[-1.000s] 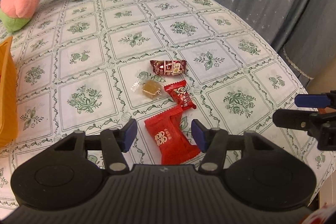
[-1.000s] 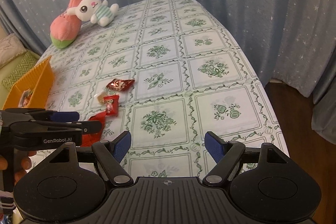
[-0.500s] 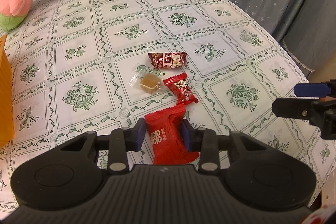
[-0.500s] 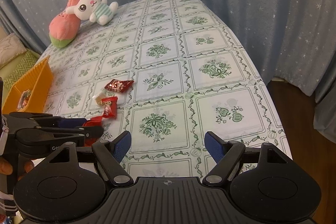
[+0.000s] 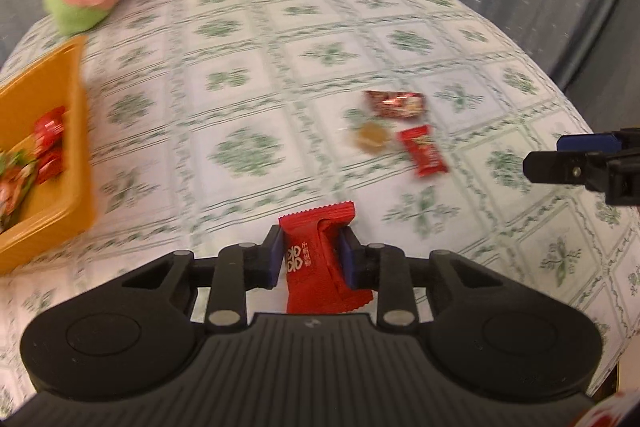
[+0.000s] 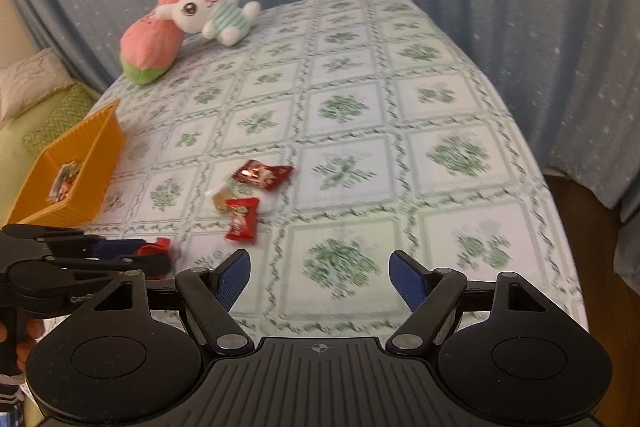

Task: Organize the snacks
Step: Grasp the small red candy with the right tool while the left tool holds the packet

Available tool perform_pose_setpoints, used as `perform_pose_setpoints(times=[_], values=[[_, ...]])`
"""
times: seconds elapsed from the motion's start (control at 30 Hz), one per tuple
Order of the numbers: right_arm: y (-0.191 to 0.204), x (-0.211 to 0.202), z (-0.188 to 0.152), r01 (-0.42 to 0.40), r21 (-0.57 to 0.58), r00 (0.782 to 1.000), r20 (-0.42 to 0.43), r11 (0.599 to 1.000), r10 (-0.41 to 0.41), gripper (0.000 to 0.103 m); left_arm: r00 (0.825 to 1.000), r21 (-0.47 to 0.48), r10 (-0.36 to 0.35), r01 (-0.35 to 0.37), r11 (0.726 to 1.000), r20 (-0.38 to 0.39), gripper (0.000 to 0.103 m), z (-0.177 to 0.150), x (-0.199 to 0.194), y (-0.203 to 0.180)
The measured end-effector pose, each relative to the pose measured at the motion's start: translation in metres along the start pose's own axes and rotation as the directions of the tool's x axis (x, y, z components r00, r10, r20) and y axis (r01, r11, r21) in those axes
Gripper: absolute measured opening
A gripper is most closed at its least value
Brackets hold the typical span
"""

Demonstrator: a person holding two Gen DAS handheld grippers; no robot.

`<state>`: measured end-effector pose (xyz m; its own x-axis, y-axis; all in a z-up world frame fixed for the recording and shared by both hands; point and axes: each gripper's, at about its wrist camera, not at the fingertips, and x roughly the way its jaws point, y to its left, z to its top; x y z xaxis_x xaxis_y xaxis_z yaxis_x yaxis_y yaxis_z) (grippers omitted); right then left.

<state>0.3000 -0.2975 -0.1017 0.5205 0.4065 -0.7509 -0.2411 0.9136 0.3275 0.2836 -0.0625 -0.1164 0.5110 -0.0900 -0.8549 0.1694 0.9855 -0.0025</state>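
Left wrist view: left gripper pinches 1 red snack packet between its blue pads, lifted above the floral tablecloth. Orange basket at left holds several wrapped sweets. On the cloth lie 3 loose items: dark red wrapper, clear-wrapped caramel, small red packet. Right gripper spread, holding nothing. Plush rabbit at the far edge.

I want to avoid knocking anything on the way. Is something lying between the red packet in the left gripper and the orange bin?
Nothing visible. The red packet in the left gripper faces only bare tablecloth toward the orange bin; the loose snacks lie on its other side.
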Motion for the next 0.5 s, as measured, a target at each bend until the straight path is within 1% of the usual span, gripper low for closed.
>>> perform_pose_setpoints(times=[0.1, 0.3, 0.5], values=[[0.006, 0.012, 0.005, -0.033, -0.006, 0.999, -0.016, 0.999, 0.033, 0.058, 1.0, -0.046, 0.031, -0.031, 0.998, -0.001, 0.027, -0.006, -0.007, 0.018], [0.023, 0.037, 0.014, -0.075, -0.048, 0.997, -0.038, 0.996, 0.073, 0.044, 0.995, -0.133, 0.095, -0.094, 0.987, 0.002, 0.027, -0.019, -0.024, 0.052], [0.035, 0.058, 0.023, -0.088, -0.081, 0.995, -0.049, 0.993, 0.084, 0.037, 0.99, -0.193, 0.142, -0.138, 0.971, 0.006, 0.027, -0.03, -0.039, 0.075]])
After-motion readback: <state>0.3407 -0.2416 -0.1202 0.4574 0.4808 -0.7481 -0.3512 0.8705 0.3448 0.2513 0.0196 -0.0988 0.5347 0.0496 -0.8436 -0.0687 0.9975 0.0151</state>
